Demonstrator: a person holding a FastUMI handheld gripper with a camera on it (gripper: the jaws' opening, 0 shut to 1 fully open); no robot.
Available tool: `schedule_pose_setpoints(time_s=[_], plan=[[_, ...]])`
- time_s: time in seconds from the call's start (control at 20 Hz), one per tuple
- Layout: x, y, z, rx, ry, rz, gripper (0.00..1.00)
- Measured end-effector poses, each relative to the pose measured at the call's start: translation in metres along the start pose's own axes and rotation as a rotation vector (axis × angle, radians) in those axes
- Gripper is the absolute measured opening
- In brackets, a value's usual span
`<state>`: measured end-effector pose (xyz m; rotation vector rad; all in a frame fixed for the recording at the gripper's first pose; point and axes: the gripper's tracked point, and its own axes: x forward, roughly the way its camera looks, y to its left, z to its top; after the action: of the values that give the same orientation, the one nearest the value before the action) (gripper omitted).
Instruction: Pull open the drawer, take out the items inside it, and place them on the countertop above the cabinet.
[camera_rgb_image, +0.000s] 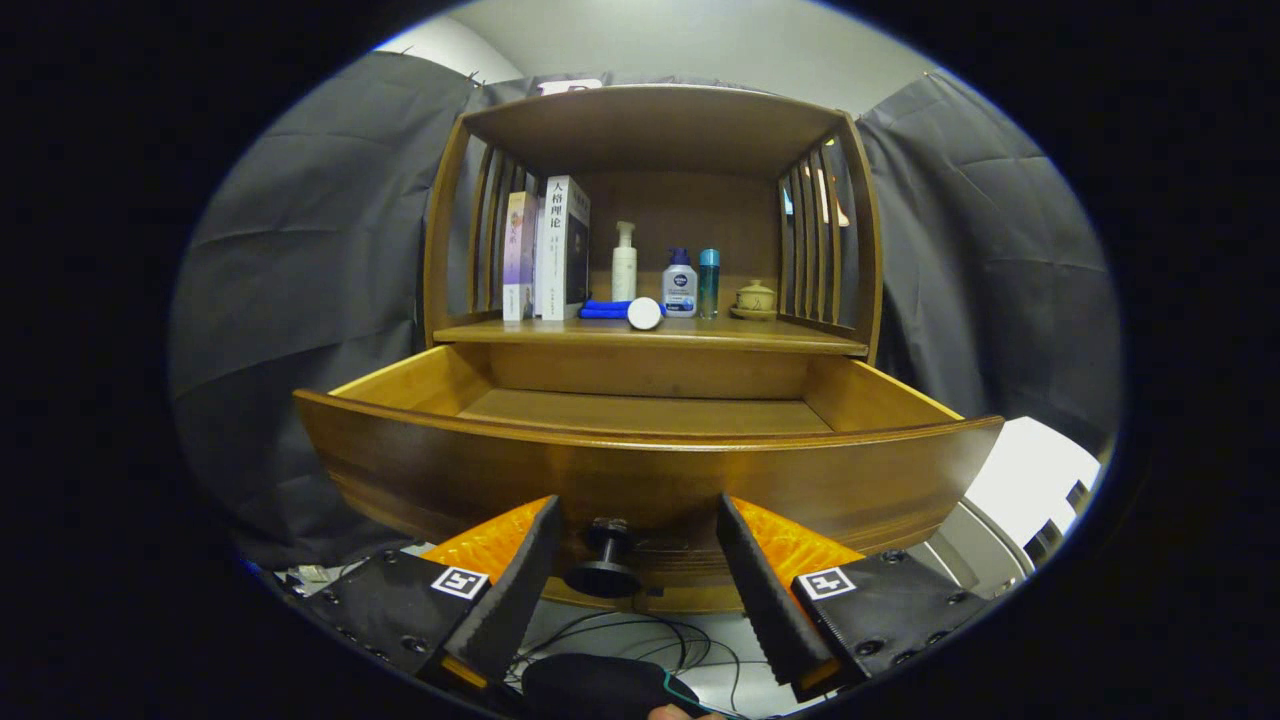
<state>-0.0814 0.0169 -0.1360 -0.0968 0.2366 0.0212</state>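
The wooden drawer (640, 470) stands pulled out from the cabinet, its curved front close ahead of me. What I can see of its inner floor (640, 410) is bare wood; the near part is hidden behind the front panel. A dark round knob (605, 560) sticks out of the drawer front, between my fingers. My gripper (637, 520) is open, its two fingers on either side of the knob without touching it. The countertop (760, 337) lies just above the drawer. A blue item with a white round cap (628, 312) lies on it.
On the countertop shelf stand books (548, 250), a white pump bottle (624, 262), a blue-capped bottle (680, 283), a teal bottle (708, 283) and a small lidded pot (755, 298). Slatted sides and a wooden top enclose the shelf. Cables (640, 640) lie below the drawer.
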Motion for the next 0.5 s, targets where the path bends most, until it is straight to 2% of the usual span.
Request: schedule_pose_setpoints(time_s=[0.2, 0.5], plan=[[0.0017, -0.0020, -0.0008, -0.028, -0.010, -0.056, 0.96], [0.0075, 0.0035, -0.0026, -0.060, -0.020, -0.062, 0.97]])
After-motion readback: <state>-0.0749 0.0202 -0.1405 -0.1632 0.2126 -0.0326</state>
